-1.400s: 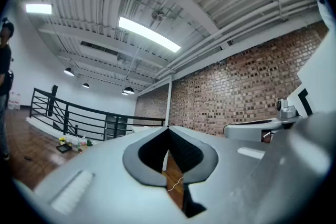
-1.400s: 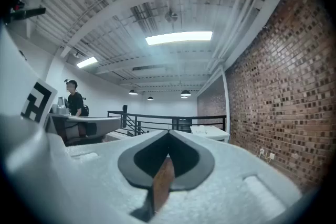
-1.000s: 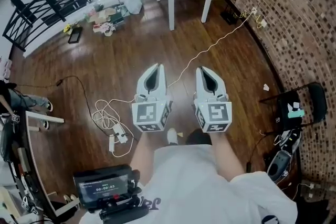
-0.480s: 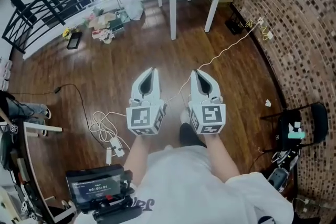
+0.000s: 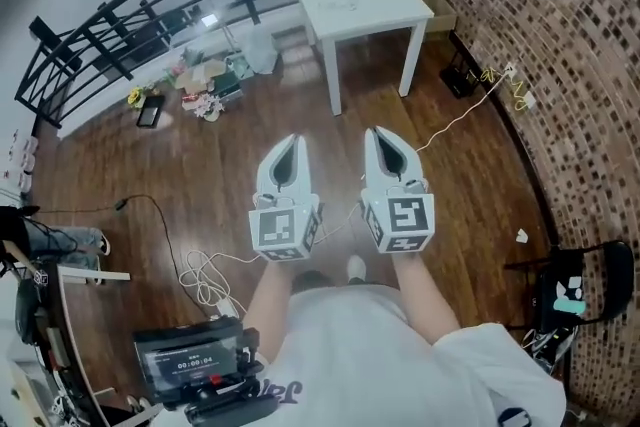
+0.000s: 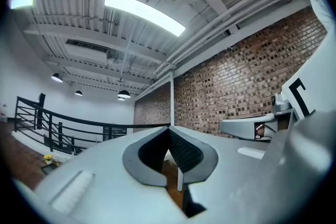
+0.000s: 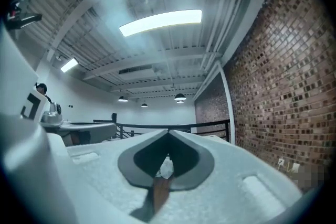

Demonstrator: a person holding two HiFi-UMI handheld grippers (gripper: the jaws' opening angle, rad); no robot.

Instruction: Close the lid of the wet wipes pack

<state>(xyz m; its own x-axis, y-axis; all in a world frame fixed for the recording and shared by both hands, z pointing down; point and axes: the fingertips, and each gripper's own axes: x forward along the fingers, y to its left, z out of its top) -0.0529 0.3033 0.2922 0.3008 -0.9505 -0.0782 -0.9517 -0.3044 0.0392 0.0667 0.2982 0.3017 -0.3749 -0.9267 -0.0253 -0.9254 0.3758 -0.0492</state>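
Note:
My left gripper [image 5: 291,144] and right gripper [image 5: 379,136] are held side by side above the wooden floor, both pointing ahead toward a white table [image 5: 391,9]. Both are shut with nothing between the jaws. A small pale item [image 5: 341,3] lies on the tabletop, too small to identify; no wet wipes pack can be made out. In the left gripper view the left gripper [image 6: 169,131] has its tips meeting, with brick wall and ceiling beyond. In the right gripper view the right gripper [image 7: 168,135] is also closed at the tip.
A black railing [image 5: 130,27] runs along the far left, with clutter [image 5: 205,75] on the floor below it. A brick wall [image 5: 560,35] curves along the right. Cables [image 5: 205,272] trail over the floor, and a black chair [image 5: 580,287] stands at the right.
The person has walked forward, so the white table sits nearer and lower in the head view. Both grippers stay shut and side by side.

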